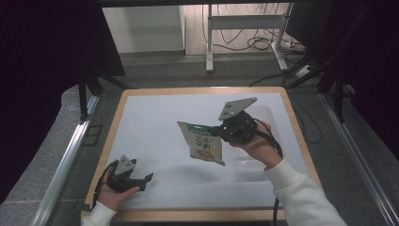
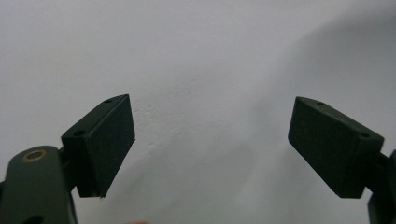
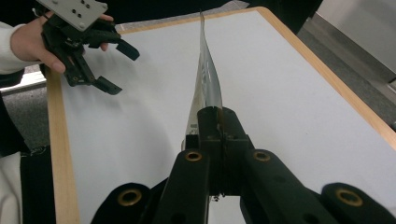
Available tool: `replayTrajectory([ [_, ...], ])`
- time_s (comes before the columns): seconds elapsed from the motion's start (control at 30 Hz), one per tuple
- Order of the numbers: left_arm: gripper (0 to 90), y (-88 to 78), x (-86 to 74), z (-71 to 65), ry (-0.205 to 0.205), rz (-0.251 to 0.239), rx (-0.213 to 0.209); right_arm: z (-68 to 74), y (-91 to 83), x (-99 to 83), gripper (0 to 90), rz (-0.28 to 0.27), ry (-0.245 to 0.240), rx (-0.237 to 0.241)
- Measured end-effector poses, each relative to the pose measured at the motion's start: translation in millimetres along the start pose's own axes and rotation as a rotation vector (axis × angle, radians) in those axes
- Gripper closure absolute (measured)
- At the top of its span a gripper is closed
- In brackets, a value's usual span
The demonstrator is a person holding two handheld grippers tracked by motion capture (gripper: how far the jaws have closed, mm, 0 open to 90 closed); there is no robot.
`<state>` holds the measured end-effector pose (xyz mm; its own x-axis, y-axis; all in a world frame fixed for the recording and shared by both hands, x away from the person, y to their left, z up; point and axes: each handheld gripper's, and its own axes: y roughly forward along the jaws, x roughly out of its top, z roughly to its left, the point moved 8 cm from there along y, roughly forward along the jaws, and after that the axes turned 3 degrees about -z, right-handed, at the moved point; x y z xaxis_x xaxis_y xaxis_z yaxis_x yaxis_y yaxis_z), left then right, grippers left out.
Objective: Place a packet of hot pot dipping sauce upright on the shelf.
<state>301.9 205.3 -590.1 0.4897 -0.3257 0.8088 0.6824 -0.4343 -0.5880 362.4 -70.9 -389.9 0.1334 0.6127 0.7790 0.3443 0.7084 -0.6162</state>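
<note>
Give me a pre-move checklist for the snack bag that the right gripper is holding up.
1. Right gripper shut on the snack bag: ok.
2. Bag lifted off the white table top: ok, its shadow falls below it.
3. Grip sits at the bag's edge, not mid-body: ok.
4. Left gripper open with nothing between its pads: ok.
5. Left gripper apart from the bag: ok.
6. Bag sealed and untorn: cannot tell.
</note>
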Motion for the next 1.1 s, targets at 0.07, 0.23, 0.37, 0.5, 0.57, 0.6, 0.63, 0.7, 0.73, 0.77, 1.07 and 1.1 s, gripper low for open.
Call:
replayTrajectory([
  [0.07,14.7,0.1,-0.3,0.1,0.002,0.003,0.001,-3.2,-3.5,-3.0,89.7,0.001,0.007,-0.008],
  [0.23,14.7,1.0,-0.7,-0.3,0.002,0.008,0.003,-11.9,-14.4,-8.3,89.7,-0.011,0.013,-0.035],
  [0.37,14.7,1.4,-1.0,-0.4,0.006,0.012,0.003,-17.5,-20.4,-10.2,89.6,-0.023,0.023,-0.046],
  [0.5,14.7,1.4,-1.2,-0.3,0.006,0.013,0.004,-23.6,-28.1,-12.7,89.7,-0.028,0.035,-0.060],
  [0.57,14.7,1.4,-1.2,-0.2,0.006,0.014,0.005,-24.3,-29.2,-13.1,89.7,-0.028,0.035,-0.063],
  [0.6,14.7,1.4,-1.3,-0.3,0.007,0.016,0.004,-25.2,-30.7,-13.7,89.7,-0.028,0.037,-0.065],
  [0.63,14.6,1.4,-1.4,-0.3,0.007,0.016,0.004,-25.8,-32.1,-14.1,89.7,-0.029,0.038,-0.067],
  [0.7,14.6,1.5,-1.4,-0.4,0.008,0.017,0.004,-27.1,-34.7,-14.9,89.7,-0.031,0.037,-0.070],
  [0.73,14.6,1.6,-1.5,-0.4,0.008,0.017,0.003,-27.4,-36.0,-15.3,89.7,-0.030,0.038,-0.071],
  [0.77,14.6,1.7,-1.5,-0.4,0.008,0.018,0.003,-28.5,-37.8,-15.8,89.7,-0.033,0.038,-0.074],
  [1.07,14.6,1.9,-1.7,-0.7,0.010,0.020,0.002,-37.9,-52.4,-18.5,89.7,-0.041,0.045,-0.105],
  [1.1,14.6,1.9,-1.7,-0.7,0.010,0.020,0.002,-39.0,-54.3,-18.8,89.7,-0.041,0.046,-0.109],
])
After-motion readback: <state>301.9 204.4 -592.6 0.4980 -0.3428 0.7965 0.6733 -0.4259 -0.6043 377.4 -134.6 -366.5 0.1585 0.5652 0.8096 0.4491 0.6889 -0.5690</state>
